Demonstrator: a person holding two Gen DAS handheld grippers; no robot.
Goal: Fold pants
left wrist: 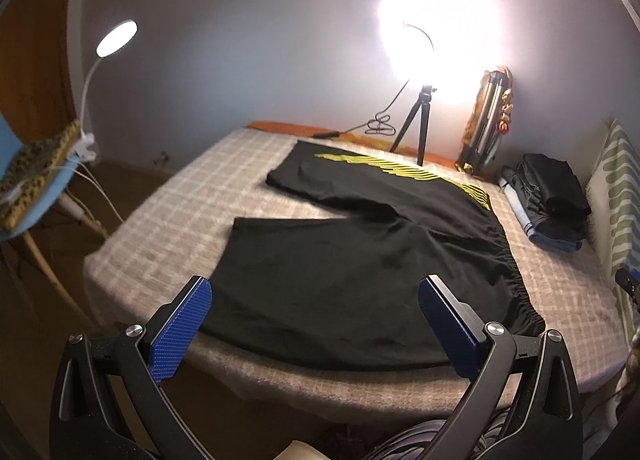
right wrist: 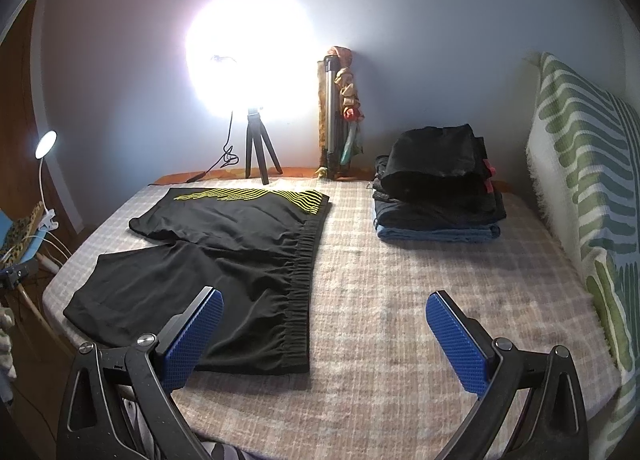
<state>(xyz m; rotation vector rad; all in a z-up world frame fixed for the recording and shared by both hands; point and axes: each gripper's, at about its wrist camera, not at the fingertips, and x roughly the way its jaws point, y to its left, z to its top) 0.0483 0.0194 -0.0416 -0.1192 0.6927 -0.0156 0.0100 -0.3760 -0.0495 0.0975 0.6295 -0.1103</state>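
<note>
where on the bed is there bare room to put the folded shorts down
Bare blanket lies between the shorts' waistband and the striped cushion, in front of the folded clothes stack. The right tool hangs open over it. The far edge is crowded: tripod light, bundled stand.

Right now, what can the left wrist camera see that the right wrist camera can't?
Only the left wrist view shows the lamp's chair seat wide, with a knitted pad on it, plus the open left claw above the near leg of the black shorts.

Only the right wrist view shows the open right claw over bare blanket, and pink tags in the folded clothes pile.

Both show the shorts lying flat, the pile, the bright tripod light, the small clip lamp and the green striped cushion.
</note>
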